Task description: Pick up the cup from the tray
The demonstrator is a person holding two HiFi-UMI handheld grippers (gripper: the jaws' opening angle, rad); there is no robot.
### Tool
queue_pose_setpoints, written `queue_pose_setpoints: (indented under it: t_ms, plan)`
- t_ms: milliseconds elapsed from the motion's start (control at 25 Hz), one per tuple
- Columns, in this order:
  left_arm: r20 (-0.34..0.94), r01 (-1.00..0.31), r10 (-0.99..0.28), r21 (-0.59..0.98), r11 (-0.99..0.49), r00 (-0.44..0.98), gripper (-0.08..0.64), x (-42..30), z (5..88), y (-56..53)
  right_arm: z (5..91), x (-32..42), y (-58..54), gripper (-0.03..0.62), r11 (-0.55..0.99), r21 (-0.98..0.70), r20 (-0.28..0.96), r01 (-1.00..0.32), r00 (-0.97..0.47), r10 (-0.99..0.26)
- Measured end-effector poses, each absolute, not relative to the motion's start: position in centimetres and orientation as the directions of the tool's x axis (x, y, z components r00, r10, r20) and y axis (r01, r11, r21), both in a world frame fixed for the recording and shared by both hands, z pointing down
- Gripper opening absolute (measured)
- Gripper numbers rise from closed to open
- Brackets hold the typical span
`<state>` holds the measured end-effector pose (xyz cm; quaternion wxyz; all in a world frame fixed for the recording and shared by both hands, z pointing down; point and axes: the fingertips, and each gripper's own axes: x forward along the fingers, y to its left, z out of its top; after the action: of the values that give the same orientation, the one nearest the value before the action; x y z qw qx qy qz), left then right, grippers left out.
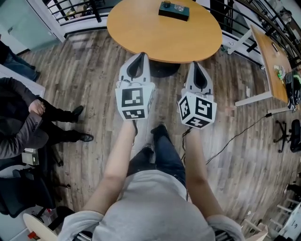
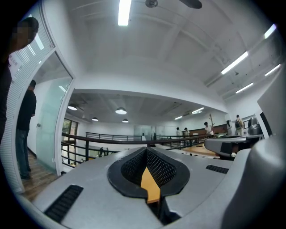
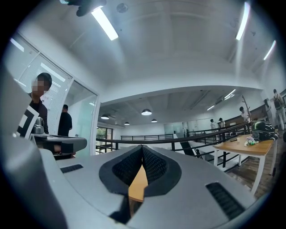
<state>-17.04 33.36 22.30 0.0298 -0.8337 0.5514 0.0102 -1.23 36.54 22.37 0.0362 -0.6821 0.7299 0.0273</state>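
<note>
A dark tray (image 1: 174, 10) lies on the far side of a round wooden table (image 1: 160, 37). Small objects sit on the tray, a teal one (image 1: 166, 4) and a clear one (image 1: 178, 7); I cannot tell which is the cup. My left gripper (image 1: 139, 55) is held level with its tips over the table's near edge, jaws shut and empty. My right gripper (image 1: 196, 63) is beside it, also shut and empty. In the left gripper view (image 2: 146, 150) and the right gripper view (image 3: 142, 147) the black pads meet at the tips, and only a sliver of tabletop shows between them.
A person in dark clothes (image 1: 19, 127) sits at the left on the wood floor. A long desk (image 1: 273, 56) with white legs stands at the right, and a cable (image 1: 235, 136) runs across the floor. A black railing (image 1: 75, 9) runs behind the table.
</note>
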Motion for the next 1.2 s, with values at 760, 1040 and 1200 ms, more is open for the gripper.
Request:
queue_pose_setpoints:
  t_ms: [760, 1040, 1200]
  plan:
    - [-0.023, -0.942, -0.942, -0.040, -0.333, 0.334, 0.006, -11.8, 23.0, 17.7, 23.0, 3.6, 20.0, 0.006, 0.139, -0.010, -0.077, -0.990, -0.138, -0.987]
    - [-0.023, -0.951, -0.951, -0.042, -0.307, 0.308, 0.006, -10.3, 22.4, 13.6, 22.7, 5.6, 15.5, 0.006, 0.156, -0.021, -0.078, -0.988, -0.154, -0.985]
    - [-0.019, -0.948, -0.949, -0.053, -0.314, 0.315, 0.006, -9.5, 22.6, 11.9, 22.7, 5.9, 13.8, 0.006, 0.158, -0.016, -0.080, -0.987, -0.156, -0.984]
